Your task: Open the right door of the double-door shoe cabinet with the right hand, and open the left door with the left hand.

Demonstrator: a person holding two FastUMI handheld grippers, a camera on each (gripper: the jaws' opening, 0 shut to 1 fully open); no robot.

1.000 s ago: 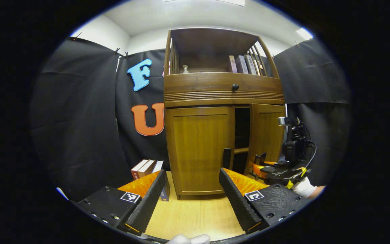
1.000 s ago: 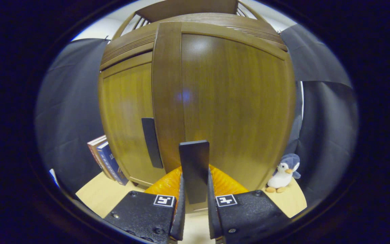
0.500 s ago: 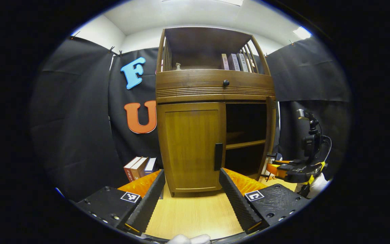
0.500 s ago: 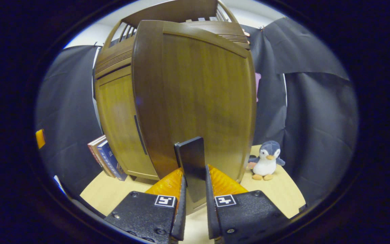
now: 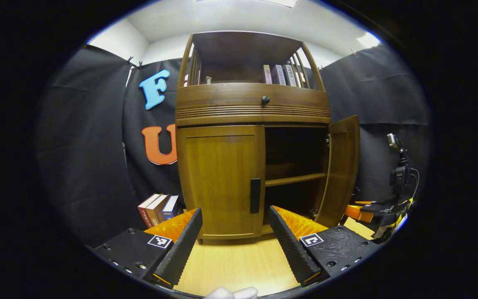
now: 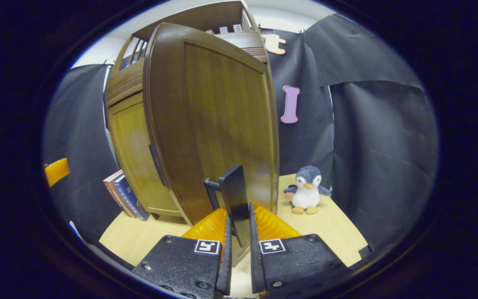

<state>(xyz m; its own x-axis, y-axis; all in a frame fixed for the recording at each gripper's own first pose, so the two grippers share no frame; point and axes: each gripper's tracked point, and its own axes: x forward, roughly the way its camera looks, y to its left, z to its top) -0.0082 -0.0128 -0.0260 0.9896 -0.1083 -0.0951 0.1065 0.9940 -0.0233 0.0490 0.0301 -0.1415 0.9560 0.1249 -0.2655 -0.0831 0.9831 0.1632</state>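
Swung much wider than a second ago, the right door [image 5: 340, 170] now stands well open at centre right of the left gripper view, baring a shelf [image 5: 295, 179] inside the shoe cabinet [image 5: 253, 106]. The right gripper [image 6: 239, 253] pinches the door's black handle [image 6: 235, 199] at bottom centre of its view. The left gripper [image 5: 235, 245] hangs spread before the closed left door [image 5: 218, 178]. A toy penguin [image 6: 306, 190] sits right of the door.
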